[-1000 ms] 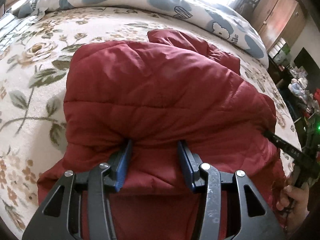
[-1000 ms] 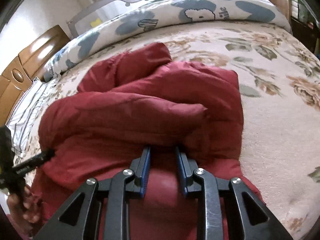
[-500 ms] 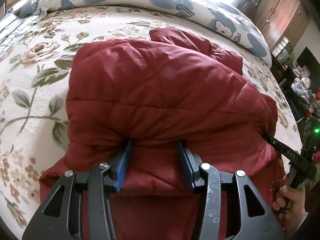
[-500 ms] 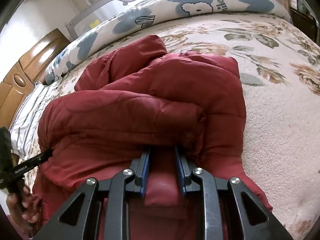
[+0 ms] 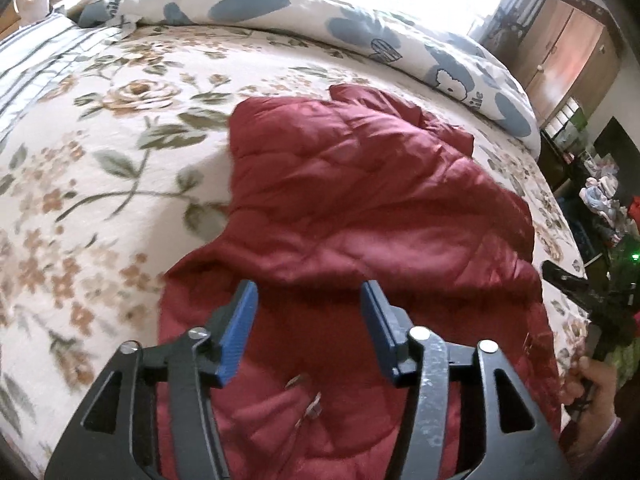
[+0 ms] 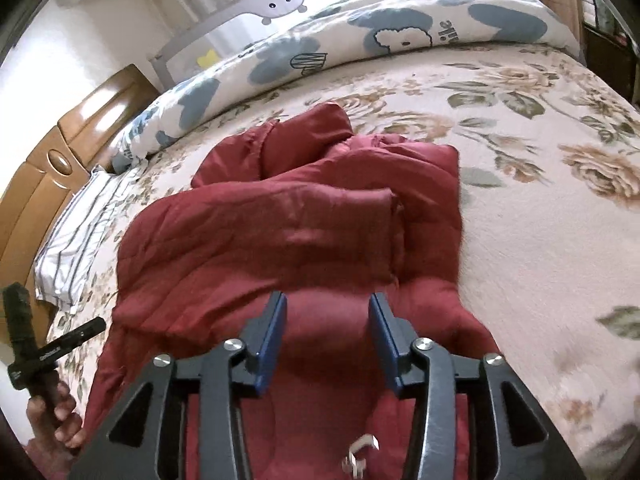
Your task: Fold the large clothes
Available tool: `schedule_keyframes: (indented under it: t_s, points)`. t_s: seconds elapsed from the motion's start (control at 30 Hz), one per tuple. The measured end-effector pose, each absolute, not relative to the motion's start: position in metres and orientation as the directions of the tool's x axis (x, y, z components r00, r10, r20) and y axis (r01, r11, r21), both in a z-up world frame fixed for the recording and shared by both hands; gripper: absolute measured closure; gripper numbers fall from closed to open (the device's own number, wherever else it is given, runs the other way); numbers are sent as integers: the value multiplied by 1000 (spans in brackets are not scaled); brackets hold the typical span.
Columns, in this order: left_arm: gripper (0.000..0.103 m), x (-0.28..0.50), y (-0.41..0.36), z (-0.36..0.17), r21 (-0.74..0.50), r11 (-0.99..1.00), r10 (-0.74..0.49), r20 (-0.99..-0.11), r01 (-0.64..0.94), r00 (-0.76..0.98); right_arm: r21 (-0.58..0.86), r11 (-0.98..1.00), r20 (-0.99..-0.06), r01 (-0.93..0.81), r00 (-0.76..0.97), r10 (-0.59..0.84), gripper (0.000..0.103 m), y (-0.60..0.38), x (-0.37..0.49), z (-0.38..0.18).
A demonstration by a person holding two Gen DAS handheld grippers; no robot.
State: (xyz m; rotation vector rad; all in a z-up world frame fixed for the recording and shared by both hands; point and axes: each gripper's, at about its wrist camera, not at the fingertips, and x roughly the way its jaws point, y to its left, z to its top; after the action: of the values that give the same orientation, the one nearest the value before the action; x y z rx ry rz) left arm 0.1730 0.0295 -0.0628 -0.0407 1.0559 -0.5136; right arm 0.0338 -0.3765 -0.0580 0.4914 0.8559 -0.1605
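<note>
A dark red quilted jacket (image 5: 360,200) lies folded over itself on the floral bedspread (image 5: 100,140); it also shows in the right wrist view (image 6: 280,232). My left gripper (image 5: 308,300) is open and empty, its blue pads just above the near part of the jacket, behind the folded edge. My right gripper (image 6: 326,308) is open and empty too, hovering over the near part of the jacket. A metal zipper pull (image 6: 360,456) lies on the red fabric below it.
A blue-and-white patterned duvet (image 5: 280,12) is rolled along the far side of the bed. A striped pillow (image 6: 76,240) and wooden headboard (image 6: 52,168) are at the left. Wooden wardrobes (image 5: 568,56) and clutter stand beyond the bed's right edge.
Both grippers have let go of the jacket's folded edge, opened wider and pulled back. The folded layer now rests on the jacket.
</note>
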Motion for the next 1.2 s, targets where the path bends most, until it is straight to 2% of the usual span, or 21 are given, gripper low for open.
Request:
schedule_keyframes:
  t_s: [0.13,0.2,0.43,0.67,0.93,1.2]
  points:
    - [42,159,46,-65,-264,891,-404,-832,369,380,375,867,-766,326,636,92,52,-372,8,-56]
    - [30,152,55,-66,-270,894,-402,-837,359,371,375,869,-772,324,628,99,50,-369,-5,-56]
    - [22,129,83,-69,-284,896,-401,-850,342,342,380,869,-794,317,594,130,40,-361,-54,-60]
    - [22,101,104,-73,-243,896,-373,-867,373,330,378,841,-816,386,569,105,39,-373,-111,-69]
    - [22,76,133,-80,-270,895,-384,-872,356,303,359,831,-841,425,533,91,39,-378,-151,-77]
    - [22,57,152,-94,-308,886,-403,-881,347,248,381,824,-853,420,504,138,39,-368,-171,-90]
